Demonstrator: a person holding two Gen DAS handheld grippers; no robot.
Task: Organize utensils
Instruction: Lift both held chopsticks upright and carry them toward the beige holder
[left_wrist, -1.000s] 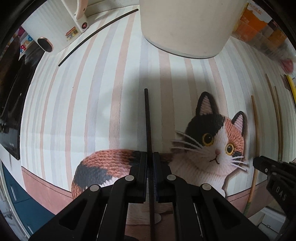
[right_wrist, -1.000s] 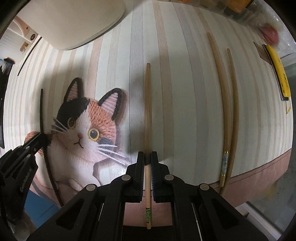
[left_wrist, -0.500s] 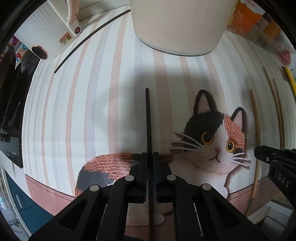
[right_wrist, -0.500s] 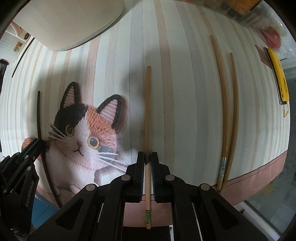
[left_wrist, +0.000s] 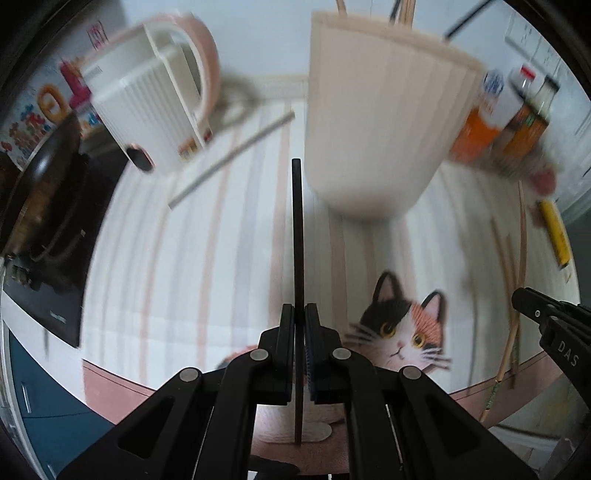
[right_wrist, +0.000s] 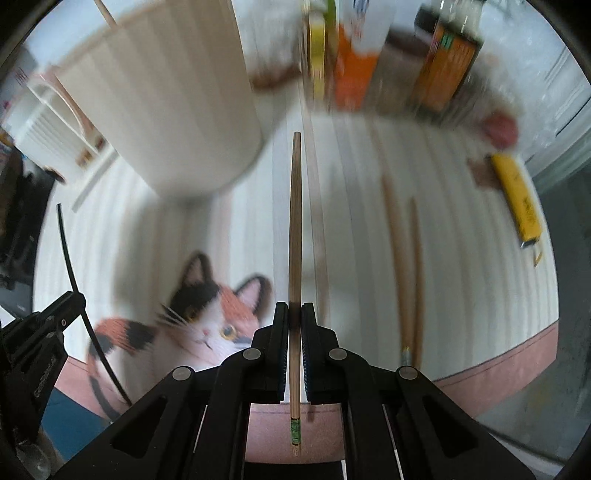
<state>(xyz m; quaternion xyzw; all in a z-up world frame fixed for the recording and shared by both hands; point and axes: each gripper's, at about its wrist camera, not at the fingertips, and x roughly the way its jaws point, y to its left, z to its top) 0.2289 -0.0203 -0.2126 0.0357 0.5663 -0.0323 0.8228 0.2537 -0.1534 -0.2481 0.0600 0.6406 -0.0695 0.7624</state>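
My left gripper (left_wrist: 299, 314) is shut on a black chopstick (left_wrist: 297, 236), lifted above the striped cat mat (left_wrist: 184, 280) and pointing toward the cream ribbed holder cup (left_wrist: 384, 122), which has chopsticks standing in it. My right gripper (right_wrist: 294, 314) is shut on a wooden chopstick (right_wrist: 295, 221), also lifted, with the cup (right_wrist: 166, 103) ahead to its left. The left gripper (right_wrist: 48, 332) and its black chopstick (right_wrist: 70, 266) show at the left of the right wrist view. The right gripper's fingers (left_wrist: 546, 317) show at the right edge of the left wrist view.
Two wooden chopsticks (right_wrist: 406, 266) lie on the mat to the right. Another chopstick (left_wrist: 229, 158) lies far left by a white kettle (left_wrist: 147, 99). A yellow lighter (right_wrist: 517, 199) and bottles and boxes (right_wrist: 388, 55) stand at the back right. A black stove (left_wrist: 44, 206) is on the left.
Both grippers have lifted their chopsticks off the mat and tilted up, so the cup's rim and back wall now show. The scene is motion-blurred.
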